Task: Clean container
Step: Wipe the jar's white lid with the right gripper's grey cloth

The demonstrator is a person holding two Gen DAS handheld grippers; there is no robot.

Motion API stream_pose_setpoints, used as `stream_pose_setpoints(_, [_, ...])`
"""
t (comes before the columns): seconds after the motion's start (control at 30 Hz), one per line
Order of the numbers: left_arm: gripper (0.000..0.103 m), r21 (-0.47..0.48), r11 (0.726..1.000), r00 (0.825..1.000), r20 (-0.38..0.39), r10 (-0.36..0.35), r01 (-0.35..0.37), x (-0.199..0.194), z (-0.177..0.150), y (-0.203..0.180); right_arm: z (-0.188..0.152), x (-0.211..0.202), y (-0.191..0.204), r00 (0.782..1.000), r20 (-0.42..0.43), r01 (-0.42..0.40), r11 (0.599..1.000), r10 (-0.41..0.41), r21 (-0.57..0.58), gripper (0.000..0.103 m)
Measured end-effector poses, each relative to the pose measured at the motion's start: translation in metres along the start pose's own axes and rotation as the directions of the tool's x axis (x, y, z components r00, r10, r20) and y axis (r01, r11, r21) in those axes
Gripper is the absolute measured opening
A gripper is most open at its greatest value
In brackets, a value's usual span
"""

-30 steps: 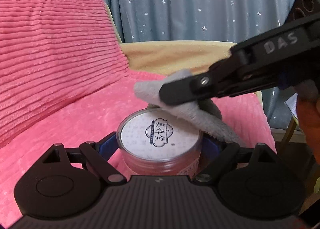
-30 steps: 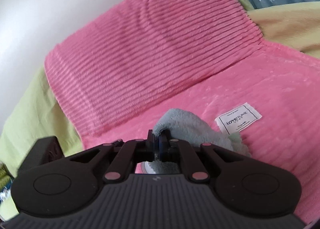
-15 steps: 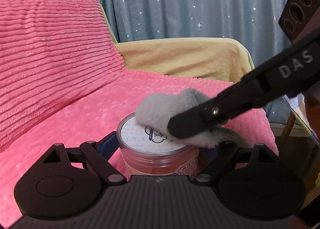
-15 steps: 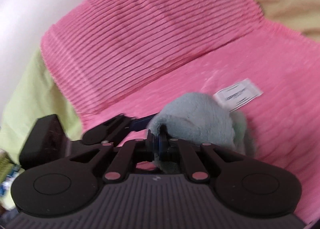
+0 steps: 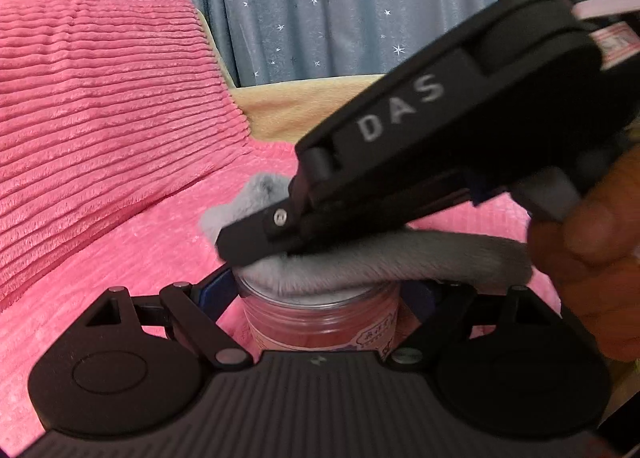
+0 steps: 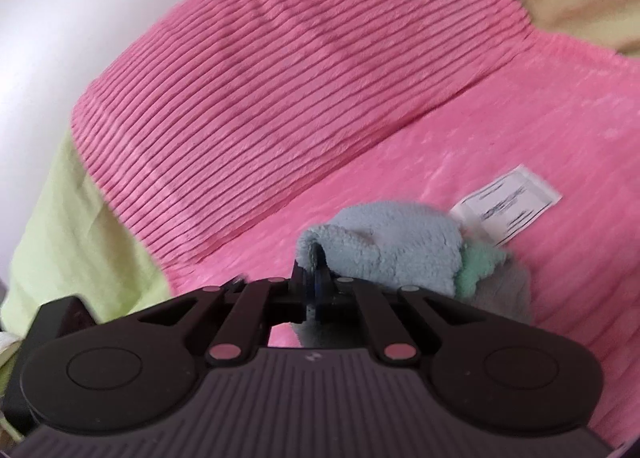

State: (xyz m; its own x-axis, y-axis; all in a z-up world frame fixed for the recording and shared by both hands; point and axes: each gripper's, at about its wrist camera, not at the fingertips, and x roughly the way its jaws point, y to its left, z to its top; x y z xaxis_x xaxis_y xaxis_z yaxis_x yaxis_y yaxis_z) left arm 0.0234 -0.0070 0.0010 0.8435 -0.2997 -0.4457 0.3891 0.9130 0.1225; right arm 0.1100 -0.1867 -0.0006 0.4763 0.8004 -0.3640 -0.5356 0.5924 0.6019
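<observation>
Left wrist view: the left gripper grasps a round, clear plastic container above a pink ribbed blanket, a fluffy grey cloth pressed on its lid.

Right wrist view: the right gripper is clenched on that cloth, beside a white label.

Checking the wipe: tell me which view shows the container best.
The left wrist view: the container sits between the left hand-held gripper fingers, the cloth covering its lid. The right wrist view shows no container, only cloth.

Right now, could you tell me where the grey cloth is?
In the left wrist view, the grey cloth lies on the jar lid, clamped by the right gripper.
</observation>
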Motion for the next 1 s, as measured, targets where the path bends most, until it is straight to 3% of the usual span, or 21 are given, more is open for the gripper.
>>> stream_pose_setpoints(0.3, [0.086, 0.023, 1.0, 1.0, 0.0, -0.004, 0.004, 0.0, 0.001, 0.001, 0.003, -0.001, -0.012, 0.998, 0.043, 0.053, 0.998, -0.053, 0.016, 0.0])
stream_pose_setpoints(0.5, [0.086, 0.034, 0.999, 1.0, -0.002, 0.002, -0.001, 0.0, 0.002, -0.001, -0.005, -0.015, -0.006, 1.0, -0.01, 0.01, 1.0, -0.009, 0.029, 0.001])
stream_pose_setpoints(0.7, [0.086, 0.018, 1.0, 1.0, -0.005, 0.0, 0.0, -0.002, 0.001, 0.001, -0.009, -0.002, 0.004, 0.997, -0.04, -0.066, 0.996, 0.068, 0.055, 0.0])
stream_pose_setpoints(1.0, [0.086, 0.007, 1.0, 1.0, -0.005, 0.0, 0.0, -0.003, 0.001, 0.002, 0.002, 0.028, 0.016, 1.0, 0.017, -0.007, 1.0, 0.007, 0.004, 0.0])
